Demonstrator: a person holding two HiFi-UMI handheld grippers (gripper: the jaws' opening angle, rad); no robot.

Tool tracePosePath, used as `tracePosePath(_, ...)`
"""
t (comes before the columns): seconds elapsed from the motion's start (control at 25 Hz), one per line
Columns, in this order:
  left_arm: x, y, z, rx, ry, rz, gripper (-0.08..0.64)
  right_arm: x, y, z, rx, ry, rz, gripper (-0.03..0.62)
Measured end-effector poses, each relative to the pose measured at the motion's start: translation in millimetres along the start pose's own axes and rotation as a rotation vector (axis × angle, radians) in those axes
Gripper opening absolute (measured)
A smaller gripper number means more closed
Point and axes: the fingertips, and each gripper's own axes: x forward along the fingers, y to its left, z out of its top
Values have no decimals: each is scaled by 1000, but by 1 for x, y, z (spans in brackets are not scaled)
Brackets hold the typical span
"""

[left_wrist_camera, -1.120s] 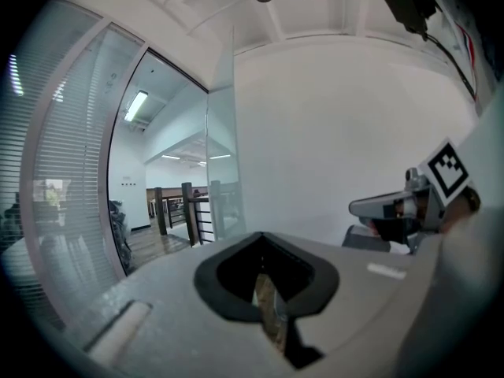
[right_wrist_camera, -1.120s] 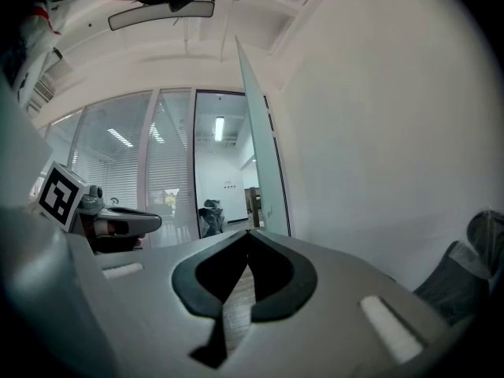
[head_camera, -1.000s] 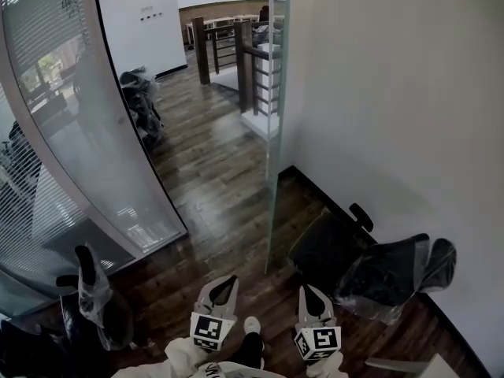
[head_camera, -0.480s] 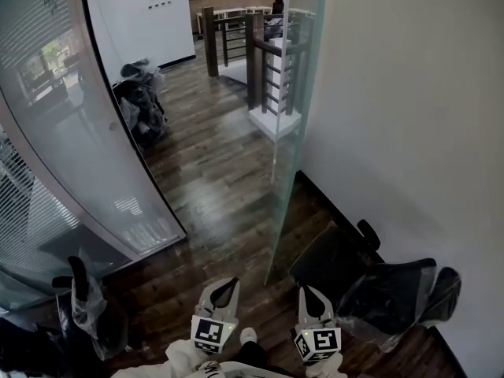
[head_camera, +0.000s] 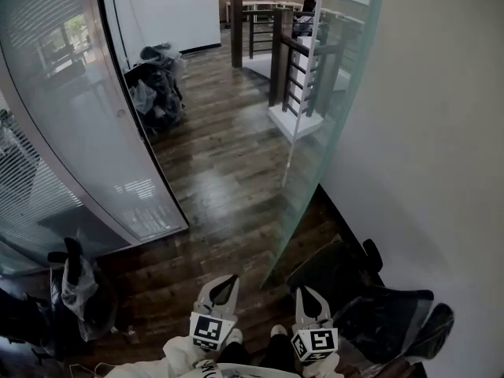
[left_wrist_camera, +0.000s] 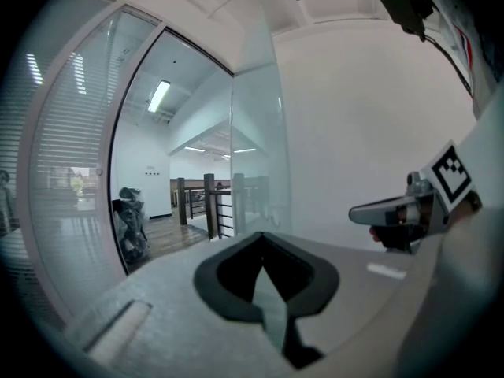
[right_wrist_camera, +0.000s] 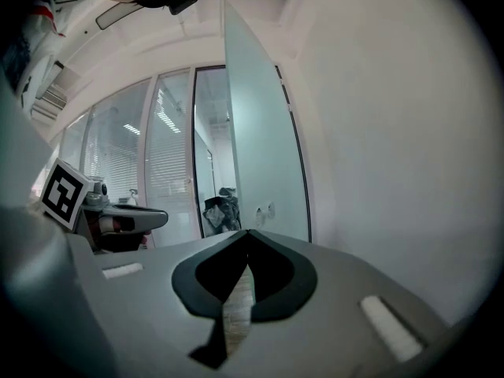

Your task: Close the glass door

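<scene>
Glass door [head_camera: 335, 109] stood swung open, angled near the white wall [head_camera: 441, 132] at right, its lower edge just ahead of both grippers. Bare wood floor [head_camera: 220, 172] lay between it and the curved glass wall [head_camera: 79, 132]. Left gripper [head_camera: 224, 283] and right gripper [head_camera: 309, 296] had jaws together, empty.

grey left tool [head_camera: 225, 282] and right tool [head_camera: 305, 293], black-and-white marker cubes [head_camera: 206, 331], white sleeves [head_camera: 183, 351]

Floor: dark wood plank floor [head_camera: 220, 172], glossy with pale reflections.
Left side: curved frosted-glass partition wall [head_camera: 71, 132].
Far end: dark wooden stair railing [head_camera: 279, 46].
By the partition: black heap wrapped in clear plastic [head_camera: 157, 85], possibly stacked chairs.
Lower right: black plastic-wrapped office chair [head_camera: 394, 313] against the plain white wall [head_camera: 441, 148].
</scene>
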Motion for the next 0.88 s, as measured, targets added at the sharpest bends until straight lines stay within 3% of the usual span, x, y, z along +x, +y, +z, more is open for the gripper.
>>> tracePosePath(0.28,15,-4,4,-53,18,172,2,33,-27,14,-38,36,171,5)
tracePosePath(0.88,30,20,17,-44,26,437,2,109,-40,28,-60,50,425,5)
